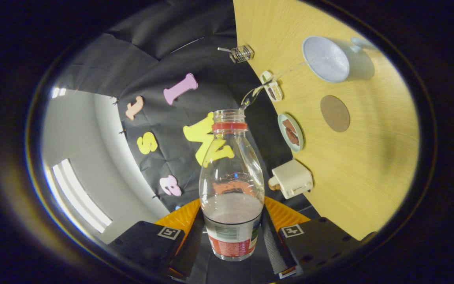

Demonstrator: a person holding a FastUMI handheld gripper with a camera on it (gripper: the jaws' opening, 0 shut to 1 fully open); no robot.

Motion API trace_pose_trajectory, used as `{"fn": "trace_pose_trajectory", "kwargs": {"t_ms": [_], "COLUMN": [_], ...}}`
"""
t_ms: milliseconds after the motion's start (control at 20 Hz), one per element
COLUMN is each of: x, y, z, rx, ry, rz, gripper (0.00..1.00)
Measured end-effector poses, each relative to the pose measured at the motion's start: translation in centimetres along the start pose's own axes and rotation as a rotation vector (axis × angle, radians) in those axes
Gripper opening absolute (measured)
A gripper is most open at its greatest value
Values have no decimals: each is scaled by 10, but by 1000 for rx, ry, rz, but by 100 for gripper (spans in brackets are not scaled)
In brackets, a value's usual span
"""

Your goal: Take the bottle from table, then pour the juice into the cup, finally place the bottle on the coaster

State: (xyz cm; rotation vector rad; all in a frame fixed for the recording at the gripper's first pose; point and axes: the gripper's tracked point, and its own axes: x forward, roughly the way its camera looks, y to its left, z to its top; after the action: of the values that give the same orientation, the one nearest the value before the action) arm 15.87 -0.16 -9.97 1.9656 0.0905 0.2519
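The bottle (231, 185) is clamped between the jaws of the gripper (233, 236), lifted off the counter (369, 165) and tipped, a thin stream (266, 81) arcing from its open neck toward the cup (326, 59). Pouring is underway; liquid remains in the bottle. The coaster (335, 113), near the cup, awaits the bottle. The cup's fill level cannot be made out.

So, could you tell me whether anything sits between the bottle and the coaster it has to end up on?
Nothing visible blocks it. The tool is shut on the bottle, tipped and pouring toward the cup. The coaster lies bare on the table, with the cup beyond it and a small plate beside it, both apart from it.
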Motion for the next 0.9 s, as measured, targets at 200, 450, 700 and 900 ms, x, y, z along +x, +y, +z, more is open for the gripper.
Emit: {"fn": "trace_pose_trajectory", "kwargs": {"t_ms": [200,450,700,900], "x": [1,4,9,6], "y": [5,9,18,23], "z": [4,0,-4,3], "rx": [37,93,128,144], "ry": [-12,-10,-9,-27], "rz": [21,34,60,74], "gripper": [77,77,77,77]}}
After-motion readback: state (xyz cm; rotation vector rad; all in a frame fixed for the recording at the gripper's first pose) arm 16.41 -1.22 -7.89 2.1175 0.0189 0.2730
